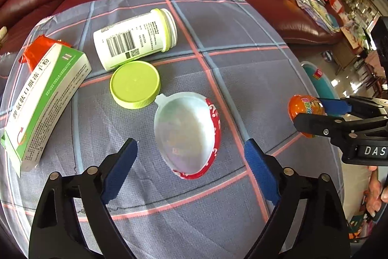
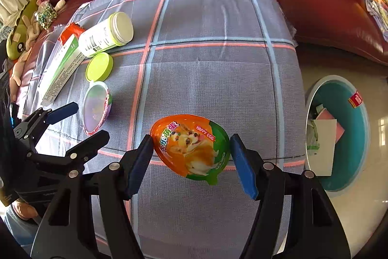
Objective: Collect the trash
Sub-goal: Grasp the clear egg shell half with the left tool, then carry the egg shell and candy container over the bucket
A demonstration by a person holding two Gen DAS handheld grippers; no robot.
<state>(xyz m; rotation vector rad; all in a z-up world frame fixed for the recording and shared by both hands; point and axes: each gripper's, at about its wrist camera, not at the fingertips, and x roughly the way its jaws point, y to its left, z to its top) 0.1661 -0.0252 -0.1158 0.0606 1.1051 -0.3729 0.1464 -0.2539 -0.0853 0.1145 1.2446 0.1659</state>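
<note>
Between the right claw (image 2: 191, 157) pads sat the orange egg shell (image 2: 191, 149), clamped across its width above the checked cloth (image 2: 218, 79); judged light, thin, slippery plastic, best held mid-body; left claw (image 1: 191, 154) stood apart over the clear egg half (image 1: 186, 132); bin (image 2: 359, 137) near.

On the cloth (image 2: 206, 79), a box (image 1: 46, 101) is laid far left, with a bottle (image 1: 135, 38) on its side just beside it. A lid (image 1: 135, 84) is set before the bottle, an egg shell half (image 1: 186, 135) nearer still. A bin (image 2: 339, 132) is placed on the floor right of the cloth.
</note>
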